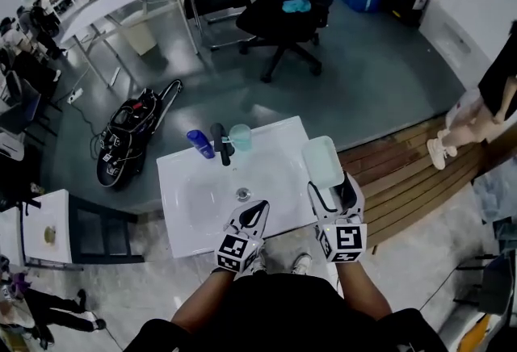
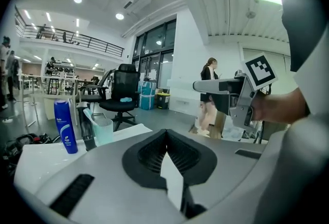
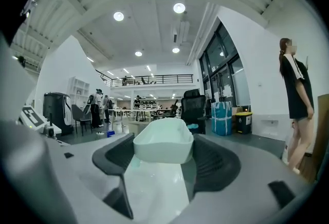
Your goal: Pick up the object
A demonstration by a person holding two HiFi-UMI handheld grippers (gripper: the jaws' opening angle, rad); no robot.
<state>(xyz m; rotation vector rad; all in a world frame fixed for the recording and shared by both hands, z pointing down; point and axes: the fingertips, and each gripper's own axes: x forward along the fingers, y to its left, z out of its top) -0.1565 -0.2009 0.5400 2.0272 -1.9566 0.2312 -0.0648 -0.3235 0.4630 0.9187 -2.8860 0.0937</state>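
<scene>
A pale mint, oblong dish (image 1: 322, 160) is held off the white sink top (image 1: 186, 213), above its right edge. My right gripper (image 1: 331, 189) is shut on the dish; in the right gripper view the dish (image 3: 163, 142) sits wedged between the two dark pads, its rim pointing away from me. My left gripper (image 1: 258, 207) hovers over the sink's front edge near the drain (image 1: 242, 194), jaws shut with nothing in them. In the left gripper view the left gripper (image 2: 165, 141) shows its pads meeting, and the right gripper with the dish (image 2: 213, 85) is level at the right.
At the sink's back edge stand a blue bottle (image 1: 199, 144), a dark upright item (image 1: 220, 144) and a teal cup (image 1: 240, 136). A black office chair (image 1: 283, 7) stands beyond, a black bag (image 1: 129, 136) lies at the left, wooden decking (image 1: 404, 173) and a standing person (image 1: 493, 92) are at the right.
</scene>
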